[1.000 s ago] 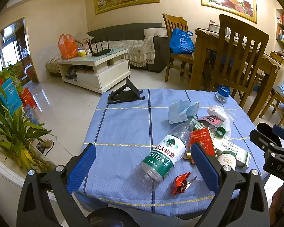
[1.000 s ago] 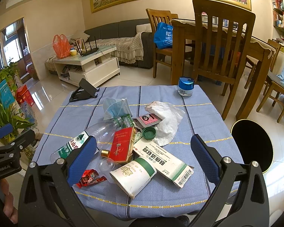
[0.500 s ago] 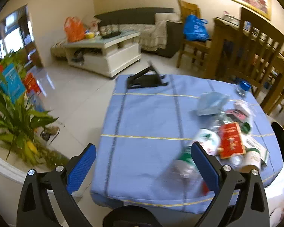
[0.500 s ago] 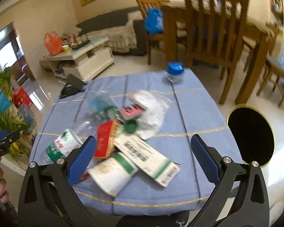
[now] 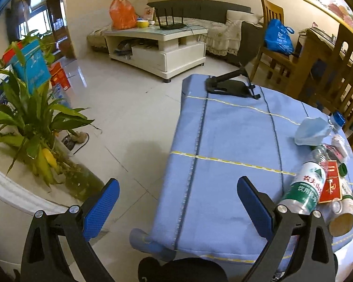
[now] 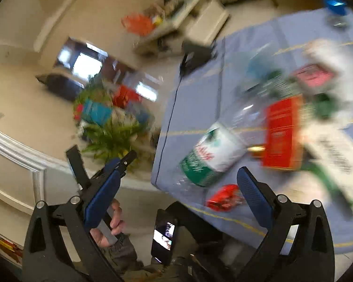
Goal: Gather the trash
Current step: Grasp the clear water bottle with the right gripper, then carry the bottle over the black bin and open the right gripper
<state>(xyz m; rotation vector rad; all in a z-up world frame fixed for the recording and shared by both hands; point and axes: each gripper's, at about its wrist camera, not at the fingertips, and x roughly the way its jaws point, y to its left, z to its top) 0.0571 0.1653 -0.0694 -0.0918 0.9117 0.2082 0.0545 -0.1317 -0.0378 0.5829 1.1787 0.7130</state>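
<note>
The trash lies on a blue tablecloth [image 5: 228, 138]. In the left wrist view a clear water bottle [image 5: 306, 188], a red box [image 5: 330, 183], a paper cup [image 5: 341, 218] and a blue face mask [image 5: 311, 130] sit at the right edge. My left gripper [image 5: 177, 188] is open over the table's left edge, with nothing between its fingers. The right wrist view is blurred and tilted. My right gripper [image 6: 178, 171] is open and empty, just short of the bottle [image 6: 214, 155], a red wrapper [image 6: 223, 197], the red box [image 6: 283, 131] and a white-green carton [image 6: 336, 164].
A black phone stand [image 5: 230, 84] stands at the table's far end, and a blue-capped jar [image 5: 337, 117] near the right. A potted plant [image 5: 33, 122] is on the left, a white coffee table [image 5: 157, 44] beyond. A hand [image 6: 116, 216] and a phone [image 6: 163, 237] show below.
The left gripper has swung left, so the trash slid to the right edge of its view. The right gripper has rolled and dropped toward the table's near-left corner. Both stayed open.
</note>
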